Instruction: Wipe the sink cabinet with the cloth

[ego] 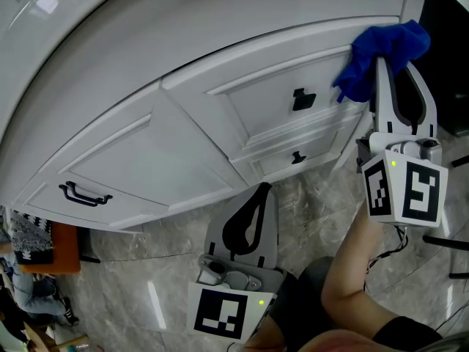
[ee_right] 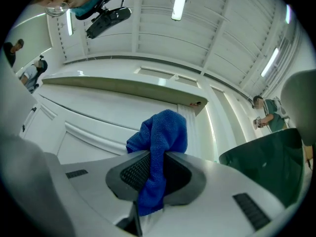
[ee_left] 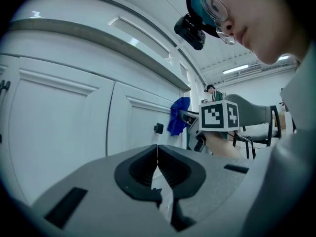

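**A:** How far can the wiping be judged to have got?

**B:** Little can be read from the surfaces. The cloth is held at the top right corner of the sink cabinet, beside the upper drawer front and just under the lip of the worktop. Whether it is pressed onto the paint cannot be told. No streak, damp patch or dull band is seen anywhere, so wiped and unwiped areas cannot be told apart. The wide door at the left and the lower drawer front are judged to be left to do.

**A:** How are the grippers set?

**B:** The right gripper is clamped on the cloth. A fold is pinched between its ribbed pads, with a bunch standing above the jaws and a tail hanging below. The left gripper is closed on nothing, its jaws meeting tip to tip. It is held low over the floor, well apart from the cloth.

**A:** And the materials?

**B:** The cloth is deep blue, soft and crumpled, with a fine looped pile. The cabinet is finished in glossy white, with raised mouldings framing recessed panels. A small black knob is fitted to each drawer front, and a black bar handle to the door. The floor is laid in polished grey marbled tile.
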